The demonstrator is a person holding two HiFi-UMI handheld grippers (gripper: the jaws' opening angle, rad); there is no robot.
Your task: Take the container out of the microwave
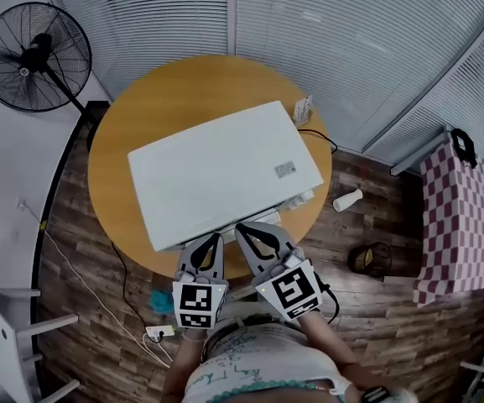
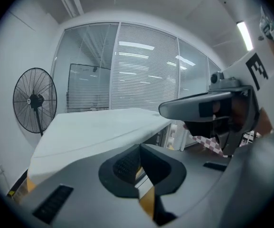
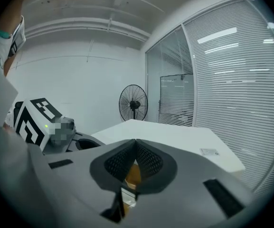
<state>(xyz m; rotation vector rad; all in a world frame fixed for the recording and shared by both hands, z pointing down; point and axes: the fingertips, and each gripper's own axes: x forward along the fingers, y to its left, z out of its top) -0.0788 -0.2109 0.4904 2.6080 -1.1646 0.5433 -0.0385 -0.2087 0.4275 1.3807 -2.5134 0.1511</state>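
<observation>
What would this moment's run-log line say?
left gripper: shut, empty | right gripper: shut, empty | both near microwave front edge | container: not in view

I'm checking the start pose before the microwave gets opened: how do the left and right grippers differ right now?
In the head view the left gripper points nearly straight at the near edge of the microwave, while the right gripper slants inward toward the left one. The right gripper's marker cube sits askew in the picture; the left gripper's sits squarer. Both are shut with nothing held, side by side close to that edge.
</observation>
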